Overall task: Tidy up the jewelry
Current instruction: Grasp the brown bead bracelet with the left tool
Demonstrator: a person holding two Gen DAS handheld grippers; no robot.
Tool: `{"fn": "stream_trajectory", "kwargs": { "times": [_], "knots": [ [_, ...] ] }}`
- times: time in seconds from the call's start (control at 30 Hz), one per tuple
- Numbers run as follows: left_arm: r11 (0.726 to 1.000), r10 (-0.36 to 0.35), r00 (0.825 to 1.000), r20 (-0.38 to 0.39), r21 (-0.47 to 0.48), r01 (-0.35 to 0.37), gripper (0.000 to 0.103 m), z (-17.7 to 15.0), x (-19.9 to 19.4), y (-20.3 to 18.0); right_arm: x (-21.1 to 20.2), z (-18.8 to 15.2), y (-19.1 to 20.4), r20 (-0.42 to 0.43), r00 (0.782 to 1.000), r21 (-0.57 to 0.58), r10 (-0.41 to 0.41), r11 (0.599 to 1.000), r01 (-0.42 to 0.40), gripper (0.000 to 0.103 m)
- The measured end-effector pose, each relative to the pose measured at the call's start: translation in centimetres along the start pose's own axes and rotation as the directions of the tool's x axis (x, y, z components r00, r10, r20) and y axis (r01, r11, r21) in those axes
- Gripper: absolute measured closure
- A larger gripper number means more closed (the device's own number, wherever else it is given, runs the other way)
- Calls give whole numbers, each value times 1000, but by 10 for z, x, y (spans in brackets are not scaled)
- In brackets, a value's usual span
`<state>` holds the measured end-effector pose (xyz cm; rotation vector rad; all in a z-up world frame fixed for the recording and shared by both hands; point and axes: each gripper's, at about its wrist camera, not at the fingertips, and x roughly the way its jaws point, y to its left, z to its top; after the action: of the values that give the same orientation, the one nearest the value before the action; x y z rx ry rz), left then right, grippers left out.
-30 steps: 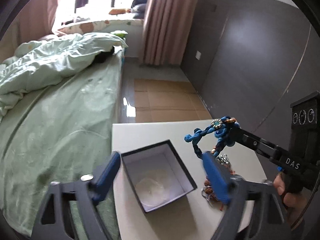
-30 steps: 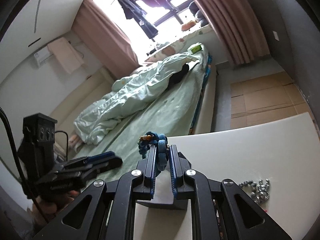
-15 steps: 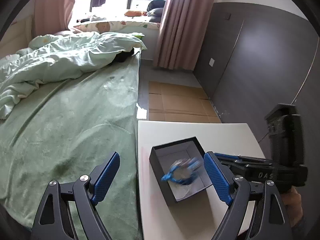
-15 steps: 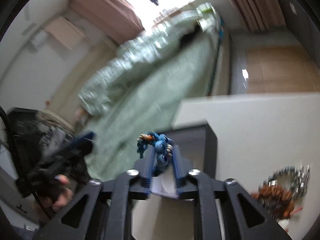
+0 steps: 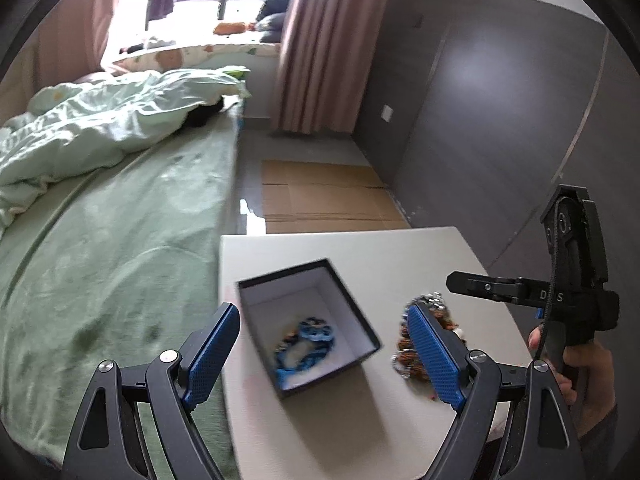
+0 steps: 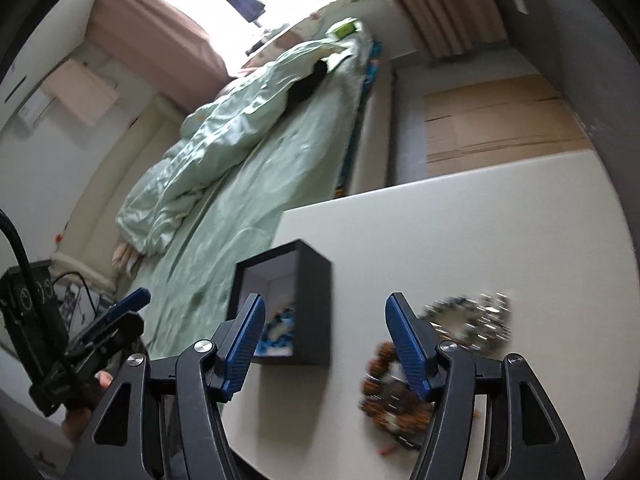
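A blue braided bracelet [image 5: 306, 344] lies inside the open black box [image 5: 356, 322] with a white lining, on the white table [image 5: 360, 256]. In the right wrist view only a bit of the bracelet [image 6: 280, 330] shows through the box [image 6: 314, 304] opening. My left gripper [image 5: 320, 354] stands open, its blue pads on either side of the box, not touching it. My right gripper [image 6: 324, 344] has nothing between its fingers and its jaws are opening; it hangs just right of the box. A pile of orange beads [image 6: 390, 402] and silver beads [image 6: 476, 316] lies beside the box.
The bead pile [image 5: 416, 350] sits right of the box, partly behind my left gripper's right pad. A bed with a green sheet [image 5: 120, 240] runs along the table's left edge. Dark wall panels [image 5: 500, 120] stand to the right. A hand [image 5: 588, 368] holds the right gripper's handle.
The right gripper carried the blue bracelet over the box, let it go and drew back to the right with its jaws parting. The bracelet now rests in the box.
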<state>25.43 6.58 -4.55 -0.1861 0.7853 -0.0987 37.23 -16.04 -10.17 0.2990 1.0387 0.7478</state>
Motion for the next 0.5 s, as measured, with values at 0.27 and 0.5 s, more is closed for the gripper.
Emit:
{"fn": "stream_trajectory", "kwargs": {
  "times": [0.27,0.5],
  "knots": [
    [995,-77,997,-28,59,79,22,-1,17,-39,-24,-15,-35,6,999,88,-52,995,51,40],
    [987,-81,990,-117,129,96,35,0,50,-65,-42,-23,-51,24,998,125,-62,990,59,40]
  ]
}}
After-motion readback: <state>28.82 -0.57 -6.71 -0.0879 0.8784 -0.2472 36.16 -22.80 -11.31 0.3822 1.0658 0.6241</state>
